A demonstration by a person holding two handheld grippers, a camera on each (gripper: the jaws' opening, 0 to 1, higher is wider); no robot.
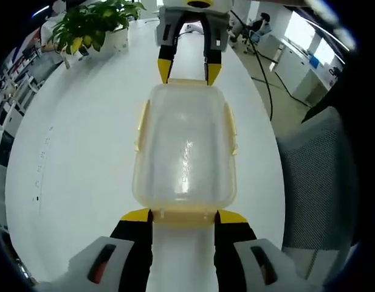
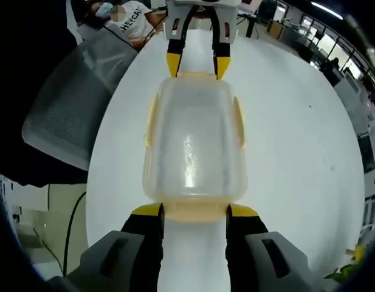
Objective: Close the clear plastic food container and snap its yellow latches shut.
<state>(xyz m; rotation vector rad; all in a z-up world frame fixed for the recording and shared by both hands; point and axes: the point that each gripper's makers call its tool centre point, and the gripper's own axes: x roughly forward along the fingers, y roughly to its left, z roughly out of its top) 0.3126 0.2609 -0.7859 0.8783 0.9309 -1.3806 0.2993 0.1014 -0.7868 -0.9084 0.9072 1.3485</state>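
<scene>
Clear plastic, lid on: the container (image 1: 186, 155) sits flat on the white table (image 1: 78, 164), dead centre between the two grippers. In the left gripper view the left gripper (image 1: 183, 218) has its yellow-tipped jaws spread, one tip at each corner of the near end, right against the yellow latch (image 1: 184, 214) there. At the far end the right gripper (image 1: 188, 72) comes in from the top, jaws apart too, tips touching the far rim. Down the long sides, the side latches (image 1: 140, 125) lie along the walls; whether they are snapped down I cannot tell.

Switch to the right gripper view and it is the mirror picture: the right gripper (image 2: 194, 212) straddles its near end of the container (image 2: 194, 146), jaws wide and gripping nothing, tips against the end latch (image 2: 195, 210). The left gripper (image 2: 197, 66) is at the far end, jaws spread, tips on the rim. A side latch (image 2: 239, 121) runs along the wall here as well.

Around the scene: a potted plant (image 1: 93, 24) stands on the table well beyond the container, a grey mesh chair (image 2: 72, 109) is just off the table edge, and a seated person (image 2: 123, 18) is behind it.
</scene>
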